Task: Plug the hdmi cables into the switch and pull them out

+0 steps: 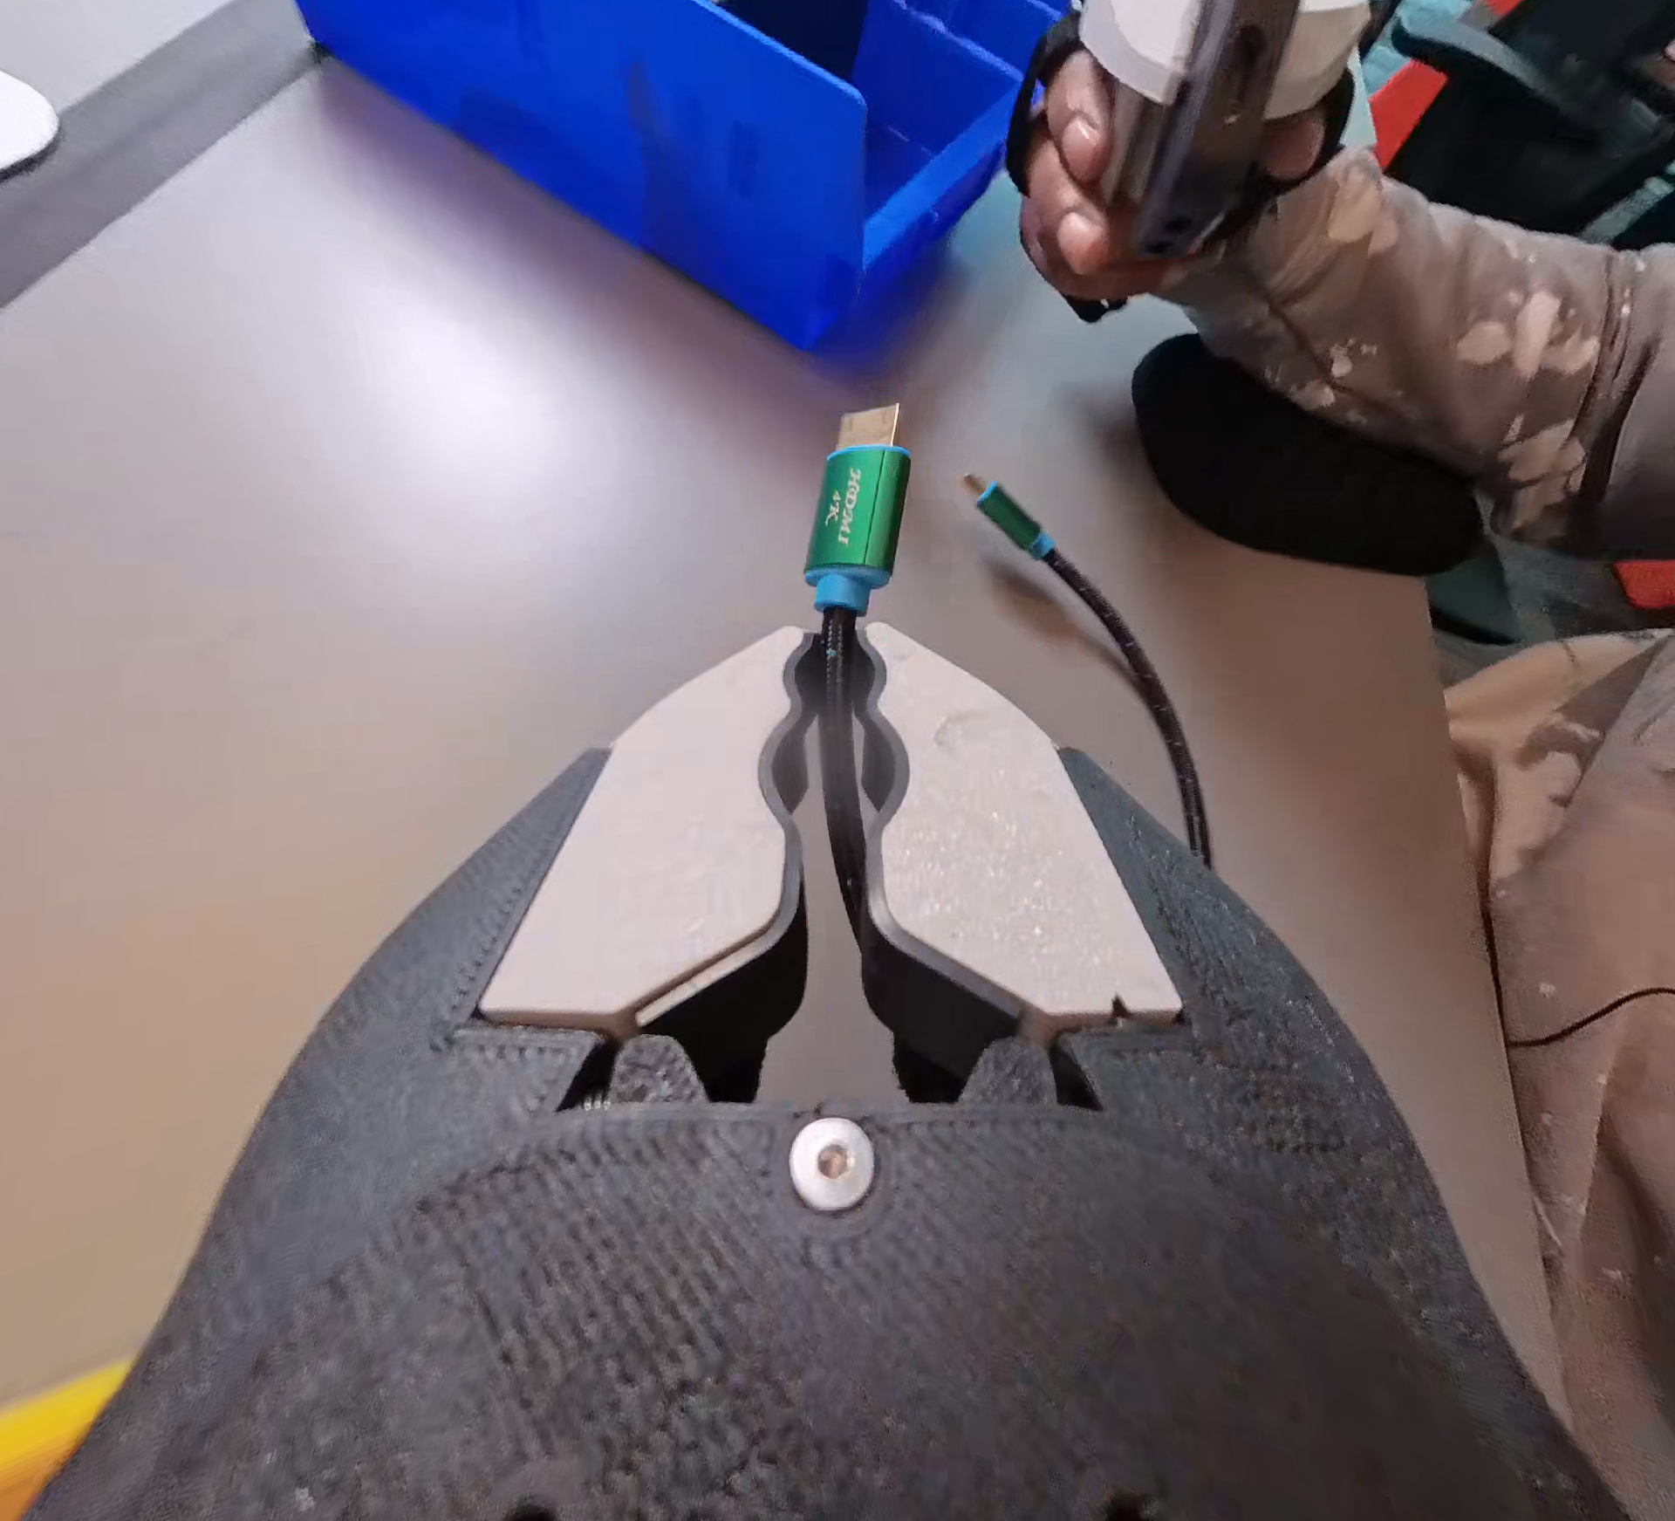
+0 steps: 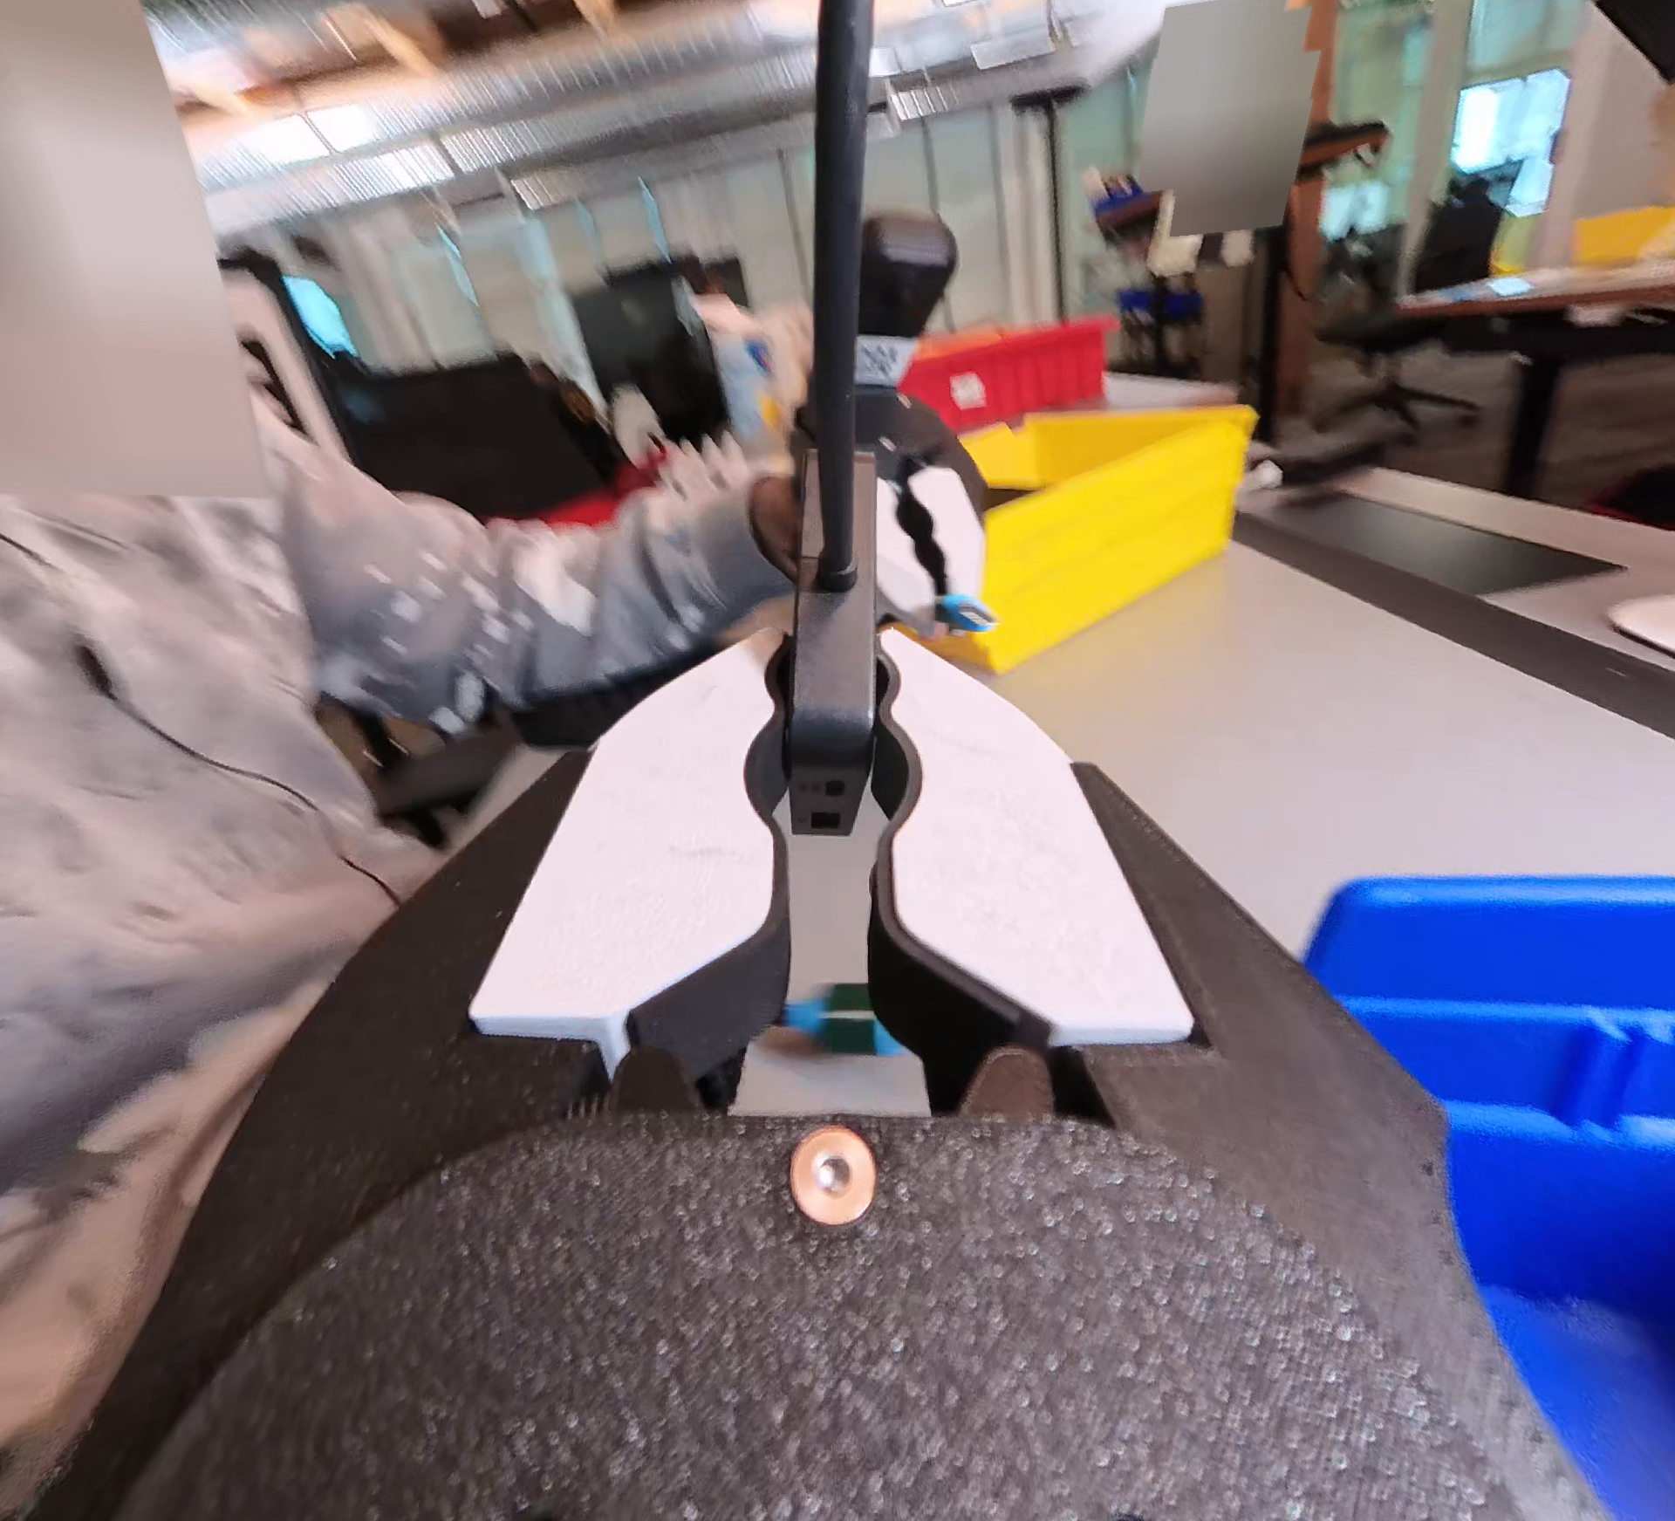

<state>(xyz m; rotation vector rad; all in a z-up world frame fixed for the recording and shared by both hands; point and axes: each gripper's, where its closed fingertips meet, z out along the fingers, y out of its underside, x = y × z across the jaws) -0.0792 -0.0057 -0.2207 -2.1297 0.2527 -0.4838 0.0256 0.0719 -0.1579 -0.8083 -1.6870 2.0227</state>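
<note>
Left wrist view: we hold the left claw [image 1: 829, 643] closed on the braided black cable just behind the green HDMI plug [image 1: 856, 516], so that the plug projects beyond the fingertips [image 1: 725, 689] with its gold contact end pointing away from us, raised above the desk [image 1: 317, 480]. A second green plug [image 1: 1011, 521] lies on the desk just to the right, its own braided cable curving back toward us. Farther off stands a blue bin [image 1: 634, 99] with dividers, in which more cables rest. Above and to the right we see the other claw in a hand [image 1: 1079, 181], gripping a dark grey block.

Right wrist view: the right claw [image 2: 832, 661] is closed on the switch [image 2: 829, 689], a small black box held edge-on between the fingers [image 2: 671, 843], with a thick black lead rising from its upper face. Two small openings show on the end facing us; the HDMI ports themselves are not visible from here. Beyond the switch, blurred, the left claw [image 2: 934, 553] carries its blue-collared plug toward us. A yellow bin [image 2: 1115, 516] stands on the desk behind it, and the blue bin [image 2: 1495, 1069] sits at lower right.

Progress, as we judge it: both parts are in hand and apart, and no plug is seated in the switch. We cannot tell whether any insertion is complete. At the least, aligning this plug, pushing it in and pulling it out remain, then the same for the plug on the desk.
</note>
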